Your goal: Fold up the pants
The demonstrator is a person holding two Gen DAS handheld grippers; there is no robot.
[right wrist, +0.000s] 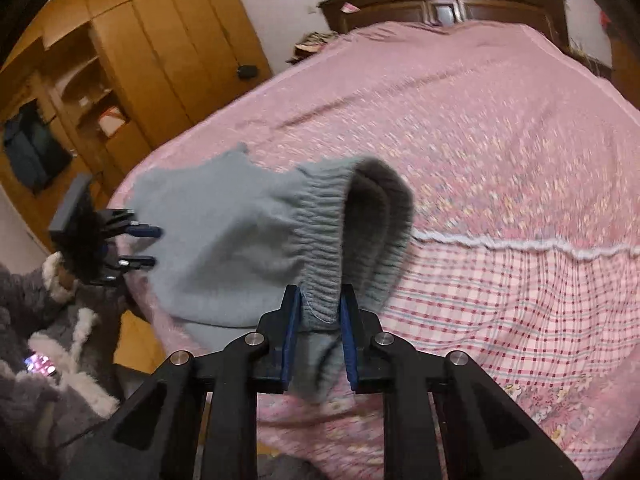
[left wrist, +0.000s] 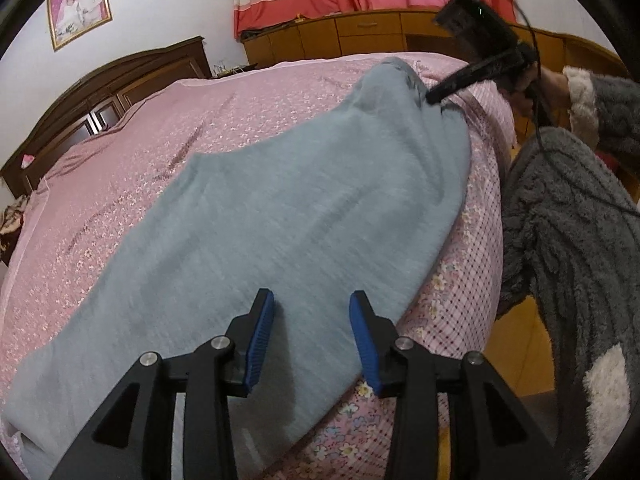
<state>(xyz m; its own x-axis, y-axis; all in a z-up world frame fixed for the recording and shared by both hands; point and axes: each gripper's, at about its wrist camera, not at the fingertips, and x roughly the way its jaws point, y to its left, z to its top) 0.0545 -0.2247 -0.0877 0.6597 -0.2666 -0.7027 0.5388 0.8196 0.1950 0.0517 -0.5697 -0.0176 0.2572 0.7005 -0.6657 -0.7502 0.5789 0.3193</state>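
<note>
The grey fleece pants lie stretched along the near edge of the bed, on its pink floral bedspread. The left tongs hover just above the leg end of the pants, their blue pads spread apart with nothing between them. The right tongs are clenched on the ribbed elastic waistband, which rises from between the pads and folds over in front of them, lifted off the bedspread. From the right tongs, the pants run away to the left toward the left tongs. A person's fuzzy grey sleeve with a cream cuff sits behind the right tongs, beside the bed.
</note>
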